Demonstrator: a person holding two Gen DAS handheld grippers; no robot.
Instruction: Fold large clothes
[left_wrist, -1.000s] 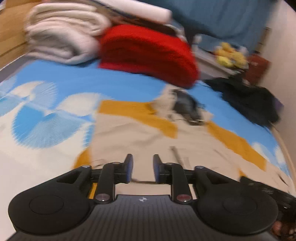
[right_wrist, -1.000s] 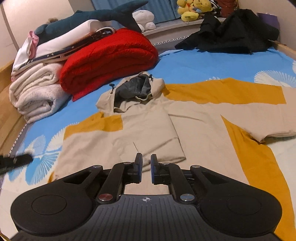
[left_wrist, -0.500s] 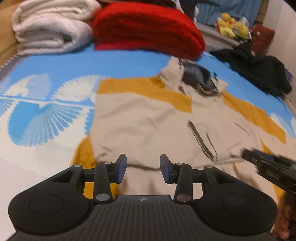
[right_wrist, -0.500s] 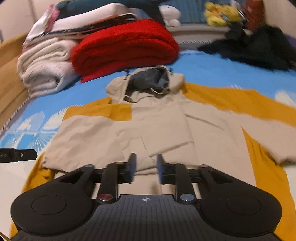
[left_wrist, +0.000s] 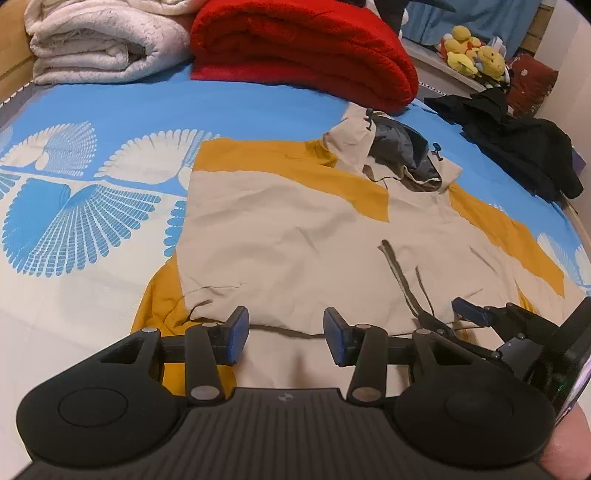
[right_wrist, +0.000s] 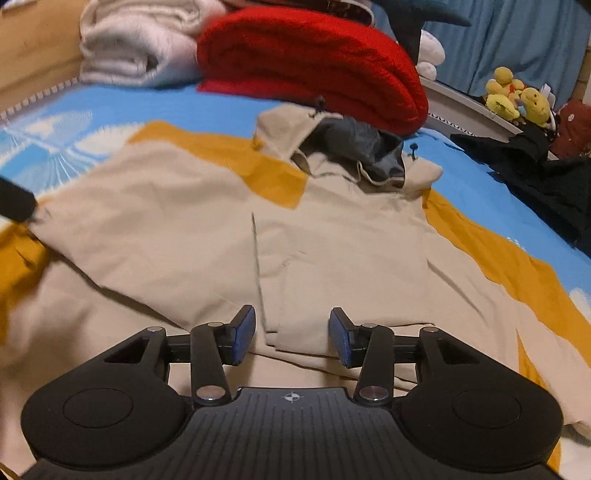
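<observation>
A big tan and yellow hoodie lies flat on the bed. Its hood points to the far end, close to a red blanket and a white blanket. A pile of black clothes sits far to the right, well away from the hoodie.

One part of the hoodie is already folded over the middle. Its near edge makes a line across the tan cloth, just in front of both tools.

The left hand-held gripper hangs over the near left part of that edge. Its two blue pads are wide apart and hold nothing. The right hand-held gripper is over the near corner of the folded flap. It is spread apart too, with nothing in it. In the left view, the right one shows at the right side, close by.

The step looks like getting ready to grab the near edge for the next fold. The next move likely needs both to go down onto the cloth edge and pinch it. Each should catch the top layers only, not the bed sheet. Then the cloth can be lifted and laid toward the hood, both sides moving together so it stays even.
</observation>
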